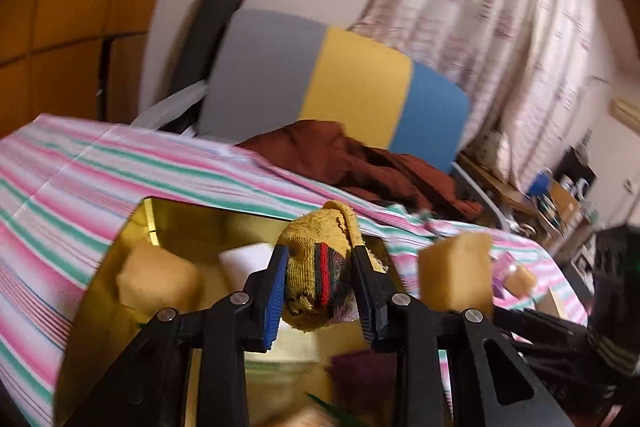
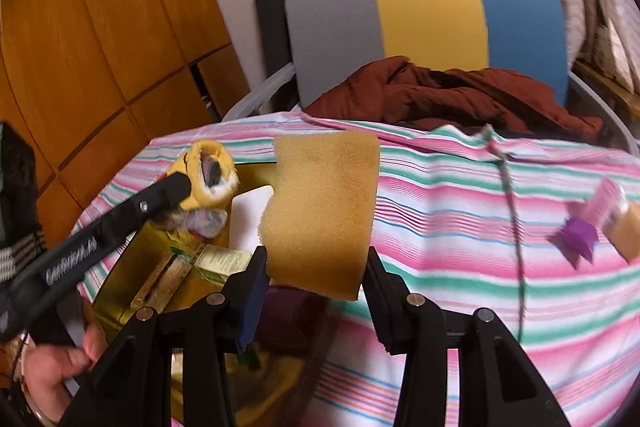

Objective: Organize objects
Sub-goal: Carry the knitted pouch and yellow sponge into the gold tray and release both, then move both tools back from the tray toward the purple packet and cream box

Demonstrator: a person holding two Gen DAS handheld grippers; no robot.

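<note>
My left gripper (image 1: 320, 291) is shut on a rolled yellow sock (image 1: 320, 267) with red and dark stripes, held above the gold tray (image 1: 96, 291). The sock also shows in the right wrist view (image 2: 208, 175), with the left gripper's fingers (image 2: 168, 193) on it. My right gripper (image 2: 316, 287) is shut on a yellow sponge (image 2: 324, 211), held beside the tray (image 2: 116, 307). The same sponge shows in the left wrist view (image 1: 456, 271). The tray holds another sponge (image 1: 160, 279), a white block (image 1: 248, 259) and small boxes (image 2: 220, 261).
A striped pink, green and white cloth (image 2: 480, 227) covers the table. A purple piece (image 2: 574, 241), a pink item (image 2: 606, 203) and a tan block (image 2: 628, 235) lie at the right. A chair (image 2: 428, 15) with brown clothing (image 2: 460, 95) stands behind. A wooden cabinet (image 2: 100, 47) is at left.
</note>
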